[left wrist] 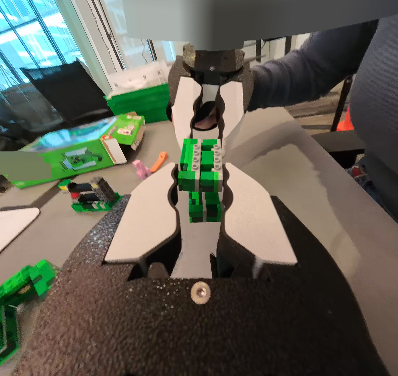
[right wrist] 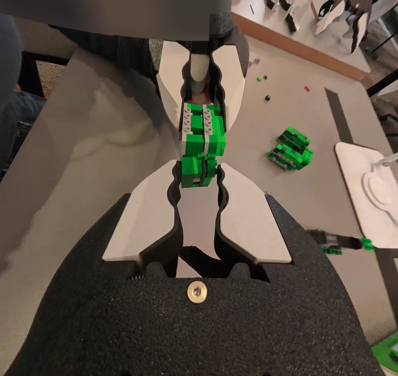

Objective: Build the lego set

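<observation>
Up off the table (right wrist: 247, 141), the left gripper (left wrist: 200, 180) pinches the near end of the green-and-grey lego block (left wrist: 200, 167) between narrowed fingers, a smaller green piece (left wrist: 204, 207) hanging beneath, while the right gripper (left wrist: 204, 143), facing it from the far side, clamps the opposite end.
</observation>
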